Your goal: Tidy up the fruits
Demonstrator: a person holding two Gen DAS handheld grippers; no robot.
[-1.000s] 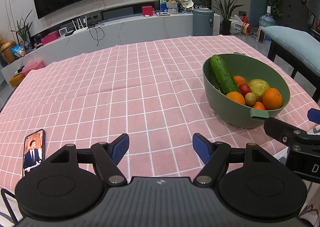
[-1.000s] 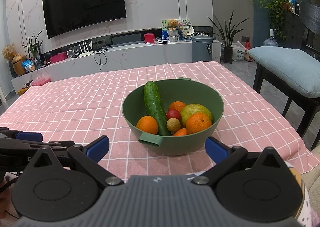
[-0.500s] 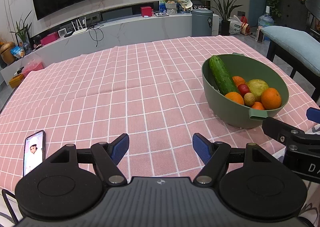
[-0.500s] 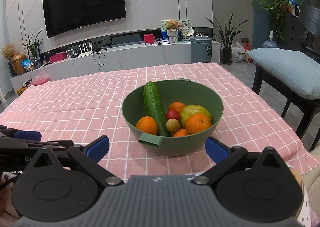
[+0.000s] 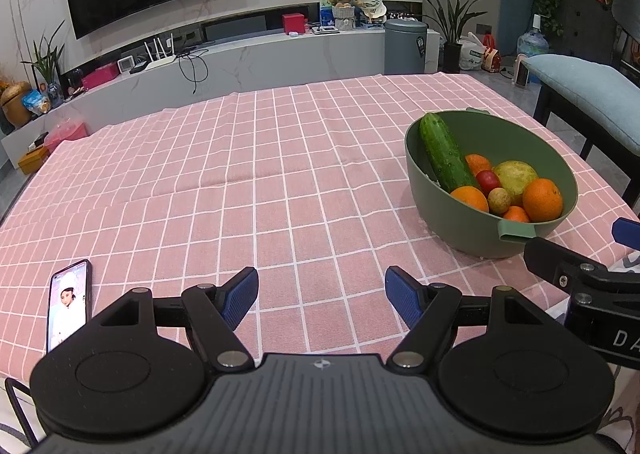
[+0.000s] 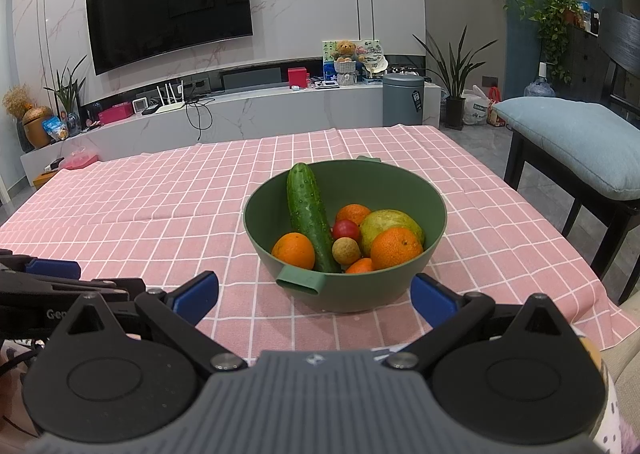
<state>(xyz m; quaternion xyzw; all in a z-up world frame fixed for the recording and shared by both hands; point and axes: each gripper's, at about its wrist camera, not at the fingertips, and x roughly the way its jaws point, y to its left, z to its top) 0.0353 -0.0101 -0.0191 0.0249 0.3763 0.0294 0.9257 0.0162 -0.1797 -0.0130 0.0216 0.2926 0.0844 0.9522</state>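
Note:
A green bowl (image 6: 400, 182) stands on the pink checked tablecloth (image 6: 160, 190), straight ahead in the right wrist view. Inside it lie a cucumber (image 6: 308, 214), several oranges (image 6: 396, 248), a red tomato (image 6: 346, 229), a yellow-green fruit (image 6: 390, 222) and a small brown fruit (image 6: 346, 251). My right gripper (image 6: 314, 294) is open just short of the bowl's near handle (image 6: 300, 281). In the left wrist view the bowl (image 5: 472, 230) sits at the right, and my left gripper (image 5: 321, 296) is open over bare cloth to its left.
A phone (image 5: 68, 304) with a lit screen lies near the table's front left edge. A chair with a blue cushion (image 6: 572, 142) stands right of the table. Behind the table are a low TV bench (image 6: 240, 114) and a grey bin (image 6: 403, 100).
Both grippers stay open and almost still. The left wrist view has shifted very slightly; the picture on the phone screen has changed.

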